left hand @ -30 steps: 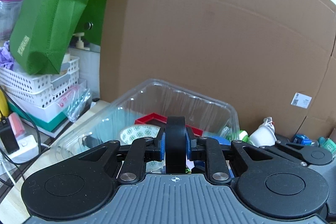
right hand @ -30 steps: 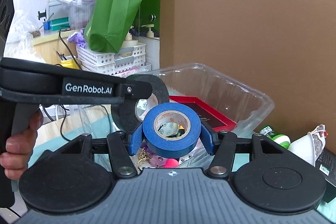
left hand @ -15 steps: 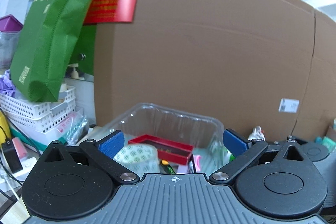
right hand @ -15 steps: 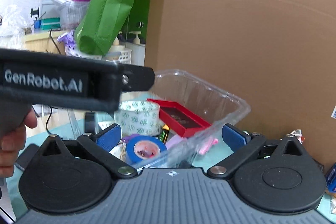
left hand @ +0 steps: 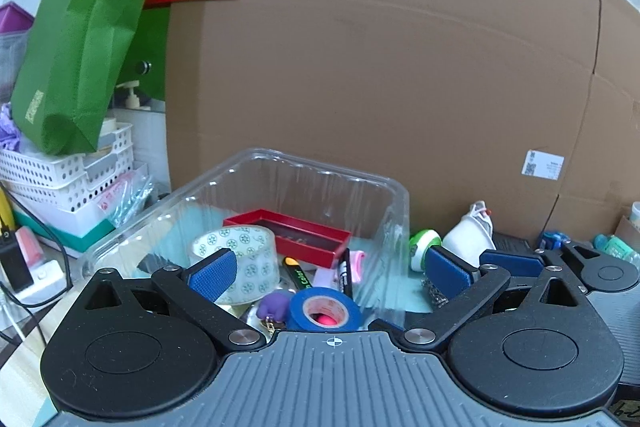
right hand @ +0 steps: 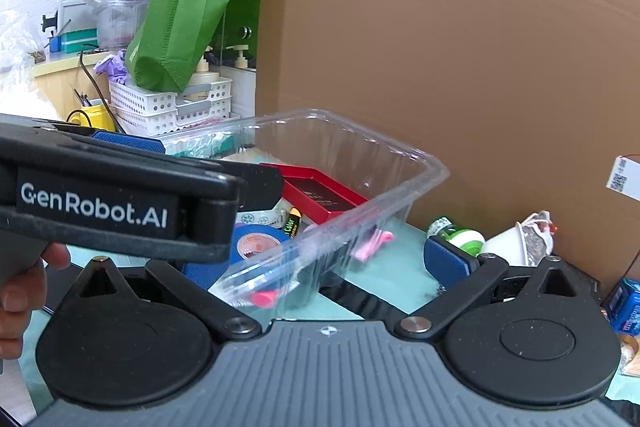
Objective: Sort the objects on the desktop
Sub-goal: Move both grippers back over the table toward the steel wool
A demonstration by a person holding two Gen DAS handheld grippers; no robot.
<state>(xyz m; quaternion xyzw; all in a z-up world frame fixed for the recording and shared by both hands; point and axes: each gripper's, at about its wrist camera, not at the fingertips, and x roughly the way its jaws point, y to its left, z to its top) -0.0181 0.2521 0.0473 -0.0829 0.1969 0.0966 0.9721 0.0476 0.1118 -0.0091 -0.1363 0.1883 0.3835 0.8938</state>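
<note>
In the left wrist view my left gripper [left hand: 330, 273] stands open, nothing between its blue pads [left hand: 212, 273]. Just beyond it sits a clear plastic bin [left hand: 320, 163] holding a blue tape roll [left hand: 324, 311], a patterned tape roll [left hand: 240, 255], a red box [left hand: 288, 235], pens and a purple trinket [left hand: 274, 305]. My right gripper [right hand: 324, 267] is open as well, at the bin's near right corner [right hand: 360, 203], empty. The blue roll [right hand: 256, 241] lies flat inside the bin. The left gripper's black body [right hand: 120, 195] crosses the right wrist view, a hand [right hand: 16, 291] on its grip.
A tall cardboard wall [left hand: 400, 67] closes off the back. A green-and-white bottle [left hand: 424, 247] and a white mask [left hand: 468, 231] lie right of the bin. White baskets [left hand: 60, 179] under a green bag [left hand: 88, 27] stand at left, with cables and a charger.
A second ago my left jaws gripped a black tape roll and my right jaws the blue roll. Both have opened wide; the blue roll now lies in the bin. Both grippers drew back slightly.
</note>
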